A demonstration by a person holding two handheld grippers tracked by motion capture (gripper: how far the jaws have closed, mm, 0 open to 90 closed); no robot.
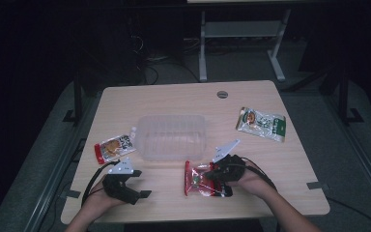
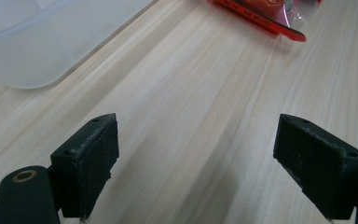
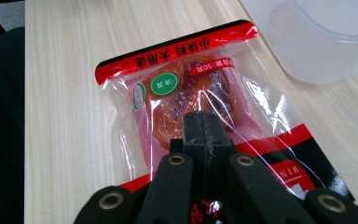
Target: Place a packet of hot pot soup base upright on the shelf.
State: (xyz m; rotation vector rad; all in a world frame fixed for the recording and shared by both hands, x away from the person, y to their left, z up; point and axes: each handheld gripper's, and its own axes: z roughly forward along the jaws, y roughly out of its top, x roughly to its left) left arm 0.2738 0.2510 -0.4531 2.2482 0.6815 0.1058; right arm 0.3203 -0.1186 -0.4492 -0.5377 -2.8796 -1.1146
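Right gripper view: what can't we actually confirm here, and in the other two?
- Right gripper view: whether the right gripper pinches the red-edged clear plastic snack packet; its shut jaws cover the contact.
- Left gripper view: the translucent plastic container is cut off by the top and left edges; contents untellable.
- High view: print on the green and white packet and the small orange and red packet is too small and dim.
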